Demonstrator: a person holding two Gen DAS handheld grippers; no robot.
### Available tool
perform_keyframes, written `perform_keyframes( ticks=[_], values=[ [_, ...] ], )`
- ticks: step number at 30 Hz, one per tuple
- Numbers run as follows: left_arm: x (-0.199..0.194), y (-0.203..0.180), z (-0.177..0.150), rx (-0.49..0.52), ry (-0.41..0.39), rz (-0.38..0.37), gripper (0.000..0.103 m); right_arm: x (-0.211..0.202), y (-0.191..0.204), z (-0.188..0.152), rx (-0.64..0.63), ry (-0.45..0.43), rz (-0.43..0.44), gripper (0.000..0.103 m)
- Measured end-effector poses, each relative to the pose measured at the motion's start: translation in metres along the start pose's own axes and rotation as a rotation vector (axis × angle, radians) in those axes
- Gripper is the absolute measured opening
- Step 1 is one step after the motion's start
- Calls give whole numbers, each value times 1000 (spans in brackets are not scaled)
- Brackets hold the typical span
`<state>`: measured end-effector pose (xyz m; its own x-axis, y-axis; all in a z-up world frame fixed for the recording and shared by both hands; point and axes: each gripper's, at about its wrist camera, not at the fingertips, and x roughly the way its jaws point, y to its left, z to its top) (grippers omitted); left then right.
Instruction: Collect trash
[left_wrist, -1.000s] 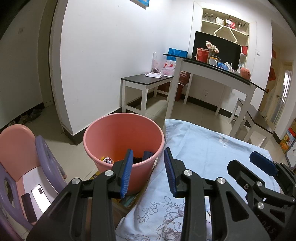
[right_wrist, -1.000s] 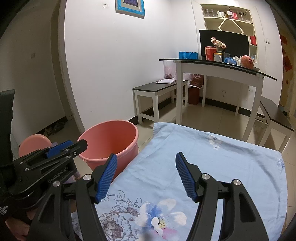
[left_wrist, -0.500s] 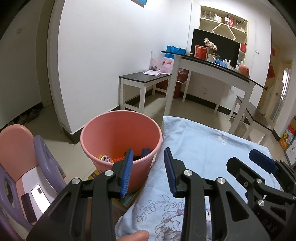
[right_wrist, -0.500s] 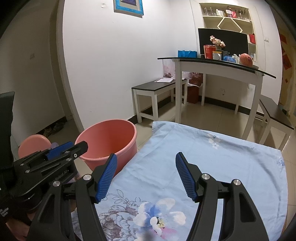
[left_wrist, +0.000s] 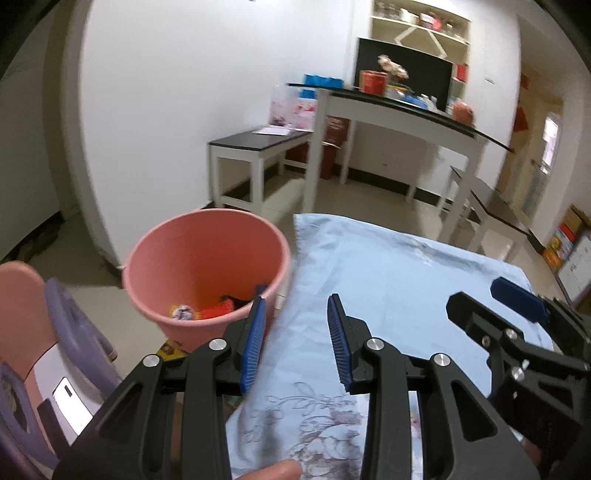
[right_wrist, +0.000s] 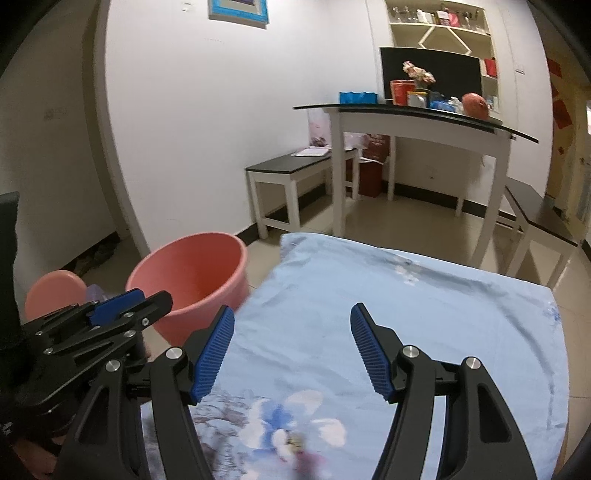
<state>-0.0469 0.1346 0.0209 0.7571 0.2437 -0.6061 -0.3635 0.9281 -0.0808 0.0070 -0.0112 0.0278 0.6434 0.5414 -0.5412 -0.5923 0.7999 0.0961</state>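
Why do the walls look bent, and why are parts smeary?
Both views use fisheye lenses, so straight walls bow. Left wrist view: the white table is motion-smeared. Right wrist view: the flowered light-blue cloth blurs near the bottom, while the pink plastic bucket stays fairly sharp.

Your right gripper is hovering with jaws apart and empty over a blue floral cloth; at ten o'clock a pink bucket is standing, your left gripper reaching toward it.

Two black skeletal grippers — left gripper, right gripper — with cut-out triangular arms, silver screw heads at the pivots, ribbed blue pads on tapering fingers.
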Motion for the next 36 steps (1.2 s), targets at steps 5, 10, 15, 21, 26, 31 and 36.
perform_keyframes(
  ticks=[5,10,15,21,26,31,36],
  values=[
    [19,-33,-1,117,38,-91,35,3,-42,-8,43,28,-93,65],
    [45,-70,-7,220,115,-206,35,11,-107,-22,133,104,-196,65],
    [70,-116,-15,332,188,-319,35,17,-167,-36,208,179,-276,65],
    [89,-171,-30,458,250,-452,35,24,-222,-56,251,260,-354,65],
    [103,-210,-47,532,291,-499,35,31,-246,-68,278,299,-375,65],
    [109,-224,-60,577,297,-527,35,43,-251,-73,269,328,-387,65],
    [112,-237,-71,640,292,-545,35,48,-252,-79,259,346,-402,66]
  ],
)
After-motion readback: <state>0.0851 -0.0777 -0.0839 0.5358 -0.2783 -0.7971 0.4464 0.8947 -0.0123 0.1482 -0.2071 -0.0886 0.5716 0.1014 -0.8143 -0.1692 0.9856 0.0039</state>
